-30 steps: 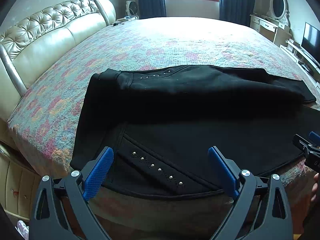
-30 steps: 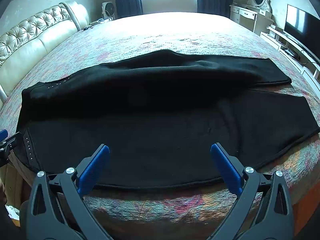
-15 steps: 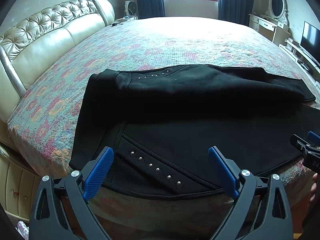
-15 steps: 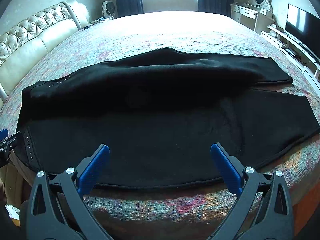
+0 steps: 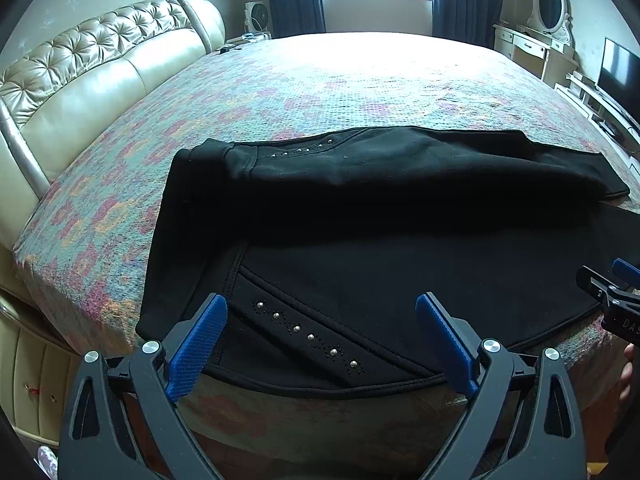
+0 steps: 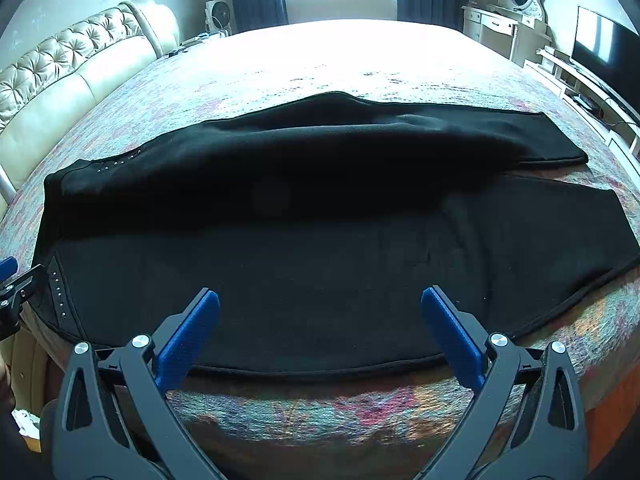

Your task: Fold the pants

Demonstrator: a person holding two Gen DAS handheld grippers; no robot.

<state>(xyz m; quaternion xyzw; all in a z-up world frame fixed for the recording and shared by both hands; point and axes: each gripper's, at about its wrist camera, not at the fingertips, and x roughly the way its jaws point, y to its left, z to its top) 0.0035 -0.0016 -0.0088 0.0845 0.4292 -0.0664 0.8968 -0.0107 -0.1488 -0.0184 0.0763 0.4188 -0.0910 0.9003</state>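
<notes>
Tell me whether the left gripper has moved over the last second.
Yes, slightly: the left gripper has drifted left, since the studded pocket trim now sits further right between its fingers.

The pants (image 5: 400, 272) before my jaws are matt black cloth with shiny metal studs (image 5: 310, 337). The bed (image 5: 320, 92) wears a rough woven spread; its headboard (image 5: 92, 68) is glossy tufted leather. My pads (image 5: 198, 344) are textured blue plastic.

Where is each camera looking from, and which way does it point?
Left wrist: sits on the left gripper, at the pants' studded waist end, facing across the bed to the window; the right gripper pokes in at the right edge.
Right wrist: sits on the right gripper, facing the pant legs; the left gripper pokes in at the left edge.
Both share the pants, bed, headboard and window.
</notes>
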